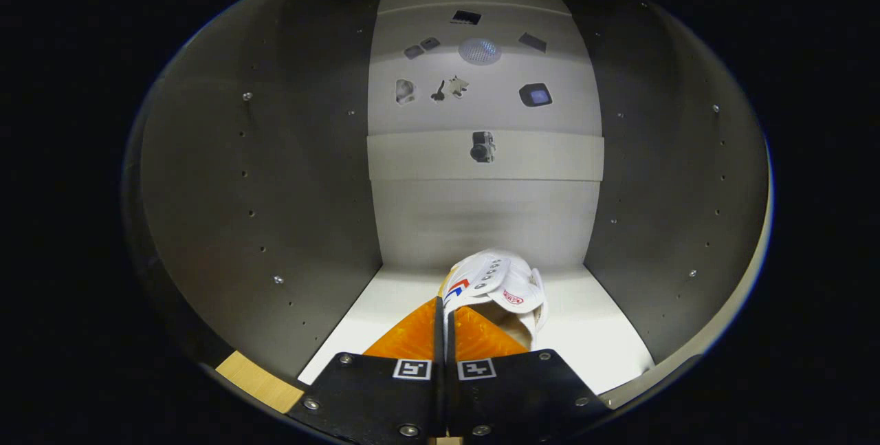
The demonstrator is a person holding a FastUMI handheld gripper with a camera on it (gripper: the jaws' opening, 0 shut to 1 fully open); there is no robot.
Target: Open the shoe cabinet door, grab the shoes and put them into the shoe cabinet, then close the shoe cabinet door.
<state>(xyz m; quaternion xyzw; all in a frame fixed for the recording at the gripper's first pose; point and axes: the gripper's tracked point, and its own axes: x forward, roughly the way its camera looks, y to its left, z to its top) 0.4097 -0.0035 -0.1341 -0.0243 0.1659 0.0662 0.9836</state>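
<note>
I am looking into the shoe cabinet, with its grey side walls (pixel 302 177) on both sides and its white floor (pixel 591 335) below. A white shoe (pixel 505 283) with a red and blue stripe and a red tongue label sits just ahead of my fingers, toe pointing toward the back. My gripper (pixel 443 307) is shut on the shoe's side edge, and a thin white strip of that edge shows between the fingers. I cannot tell whether the sole touches the floor. The cabinet door is hidden from me.
The cabinet's pale back panel (pixel 481 218) stands close beyond the shoe. Higher up there is a small camera (pixel 482 146) and several small dark items. A wooden edge (pixel 261 382) shows at the cabinet's front left corner. White floor lies bare left and right of the shoe.
</note>
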